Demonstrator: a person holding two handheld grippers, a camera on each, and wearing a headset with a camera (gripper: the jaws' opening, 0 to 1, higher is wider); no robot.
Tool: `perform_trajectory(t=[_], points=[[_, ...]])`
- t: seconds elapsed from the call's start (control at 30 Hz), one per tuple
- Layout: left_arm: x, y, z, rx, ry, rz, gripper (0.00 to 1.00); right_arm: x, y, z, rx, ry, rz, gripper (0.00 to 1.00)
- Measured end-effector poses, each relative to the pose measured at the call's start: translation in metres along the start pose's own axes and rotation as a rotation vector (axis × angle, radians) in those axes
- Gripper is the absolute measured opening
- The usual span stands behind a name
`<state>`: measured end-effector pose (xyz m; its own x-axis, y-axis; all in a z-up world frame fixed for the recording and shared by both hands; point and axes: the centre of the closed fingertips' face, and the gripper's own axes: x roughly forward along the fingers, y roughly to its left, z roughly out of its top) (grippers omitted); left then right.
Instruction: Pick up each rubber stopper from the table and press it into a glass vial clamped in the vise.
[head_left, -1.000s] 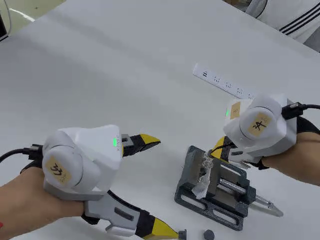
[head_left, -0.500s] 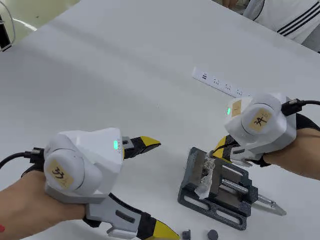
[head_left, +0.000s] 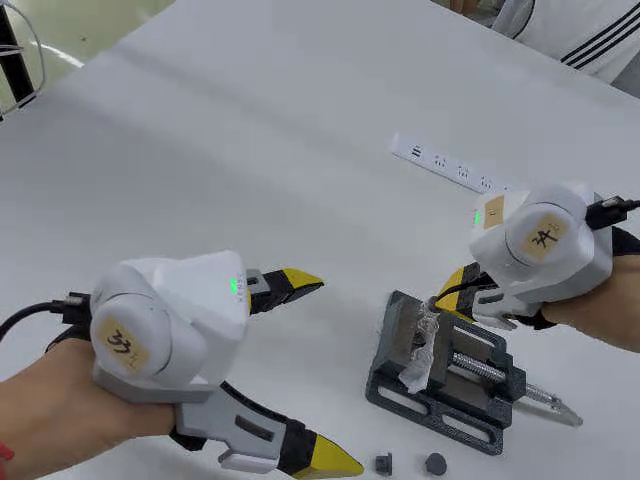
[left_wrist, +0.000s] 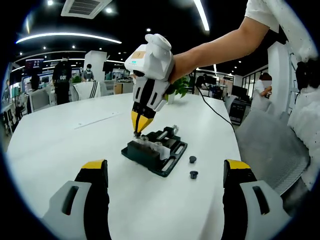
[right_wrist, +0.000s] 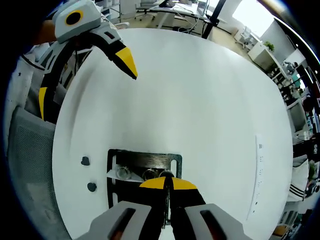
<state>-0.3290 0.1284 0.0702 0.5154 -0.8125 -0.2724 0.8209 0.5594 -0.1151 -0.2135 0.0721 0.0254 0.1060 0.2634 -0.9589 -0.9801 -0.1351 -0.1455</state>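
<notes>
Dark stoppers (head_left: 435, 463), seemingly round, beside vise (head_left: 440, 402)

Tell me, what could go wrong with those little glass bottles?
The right gripper, jaws shut, points down onto the glass vials in the vise. A crooked or hard push might crack one. Two loose rubber stoppers lie near the open left gripper; a bump could roll them away.
</notes>
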Motion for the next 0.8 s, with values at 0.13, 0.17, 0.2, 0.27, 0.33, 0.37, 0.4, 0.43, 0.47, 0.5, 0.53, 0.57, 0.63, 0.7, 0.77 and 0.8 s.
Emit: perform_trajectory(t=[0.13,0.17,0.2,0.27,0.33,0.37,0.4,0.43,0.47,0.5,0.53,0.57,0.63,0.7,0.77,0.8], points=[[-0.0005,-0.0007,0.0000,-0.001,0.002,-0.001,0.95,-0.0002,-0.0005,0.0000,0.011,-0.012,0.003,0.00],[-0.0005,-0.0010,-0.0001,-0.001,0.002,-0.002,0.95,-0.0002,-0.0007,0.0001,0.014,-0.013,0.004,0.00],[-0.0003,-0.0011,-0.0001,0.000,0.003,-0.003,0.95,-0.0001,-0.0005,0.0004,0.016,-0.015,0.005,0.00],[-0.0001,-0.0010,0.0003,0.000,0.003,-0.004,0.95,0.0003,-0.0012,0.0003,0.016,-0.016,0.006,0.00],[-0.0002,-0.0003,0.0008,0.002,0.002,-0.004,0.95,0.0002,-0.0014,0.0004,0.017,-0.017,0.008,0.00],[-0.0005,0.0003,0.0006,0.004,0.004,-0.004,0.95,0.0000,-0.0016,0.0007,0.019,-0.018,0.009,0.00],[-0.0005,0.0004,0.0007,0.004,0.004,-0.005,0.95,-0.0006,-0.0013,0.0011,0.019,-0.019,0.010,0.00],[-0.0006,0.0006,0.0007,0.004,0.004,-0.006,0.95,-0.0006,-0.0015,0.0013,0.019,-0.020,0.011,0.00],[-0.0006,0.0008,0.0005,0.006,0.005,-0.007,0.95,-0.0006,-0.0013,0.0015,0.018,-0.021,0.012,0.00],[-0.0008,0.0010,0.0002,0.006,0.006,-0.007,0.95,-0.0005,-0.0016,0.0017,0.019,-0.021,0.012,0.00],[-0.0009,0.0010,0.0000,0.007,0.006,-0.008,0.95,0.0000,-0.0018,0.0015,0.020,-0.022,0.013,0.00],[-0.0012,0.0011,-0.0004,0.007,0.008,-0.009,0.95,0.0002,-0.0022,0.0017,0.025,-0.024,0.014,0.00],[-0.0016,0.0010,-0.0001,0.009,0.007,-0.010,0.95,0.0000,-0.0016,0.0017,0.027,-0.027,0.015,0.00],[-0.0023,0.0019,-0.0005,0.009,0.007,-0.009,0.95,0.0006,-0.0020,0.0018,0.028,-0.029,0.016,0.00],[-0.0032,0.0025,-0.0009,0.010,0.008,-0.008,0.95,0.0009,-0.0022,0.0019,0.028,-0.029,0.015,0.00],[-0.0038,0.0027,-0.0007,0.010,0.008,-0.007,0.95,0.0014,-0.0024,0.0019,0.028,-0.028,0.015,0.00]])
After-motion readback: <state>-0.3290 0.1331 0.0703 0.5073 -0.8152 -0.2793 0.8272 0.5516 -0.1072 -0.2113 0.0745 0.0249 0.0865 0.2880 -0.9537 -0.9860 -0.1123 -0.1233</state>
